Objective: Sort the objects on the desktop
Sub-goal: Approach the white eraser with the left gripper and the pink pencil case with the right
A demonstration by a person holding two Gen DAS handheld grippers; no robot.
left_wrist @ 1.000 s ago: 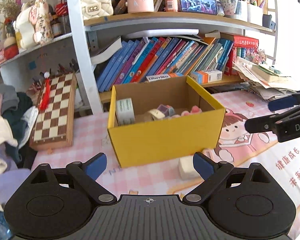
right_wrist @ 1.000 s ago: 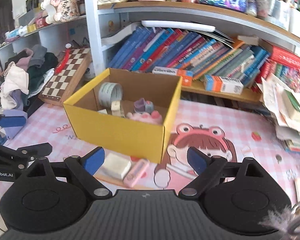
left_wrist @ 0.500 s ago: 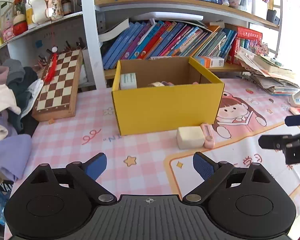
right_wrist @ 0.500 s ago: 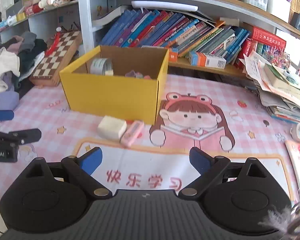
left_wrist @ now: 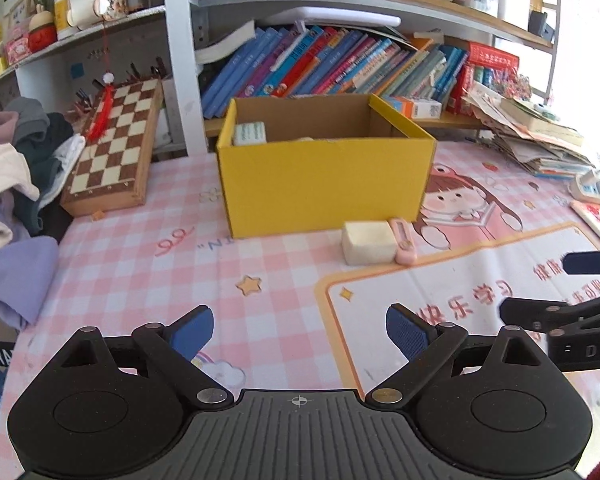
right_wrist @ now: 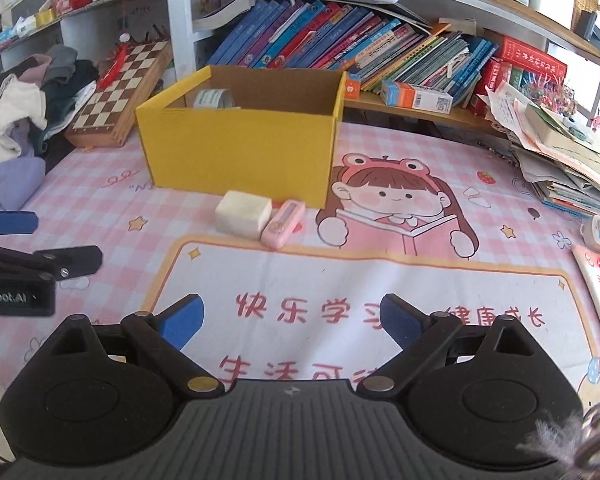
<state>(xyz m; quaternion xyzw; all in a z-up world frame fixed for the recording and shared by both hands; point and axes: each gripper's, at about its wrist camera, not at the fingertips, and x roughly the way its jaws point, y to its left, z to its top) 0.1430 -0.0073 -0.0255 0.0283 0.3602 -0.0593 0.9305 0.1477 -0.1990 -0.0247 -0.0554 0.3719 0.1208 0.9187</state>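
Both grippers have drawn back from the yellow box point(right_wrist: 240, 148), left gripper point(left_wrist: 298, 330) and right gripper point(right_wrist: 290, 316) fingers wide and empty, so the white block point(right_wrist: 242, 214) and pink case point(right_wrist: 283, 224), touching just before it, likely come next

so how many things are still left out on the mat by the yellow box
2: a white block and a pink case, touching, just before the yellow box. Box contents mostly hidden.

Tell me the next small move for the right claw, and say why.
Probably ease the right claw forward toward the white block. Both claws are open and hold nothing, while the block and the pink case touching it lie on the mat, outside the yellow box.
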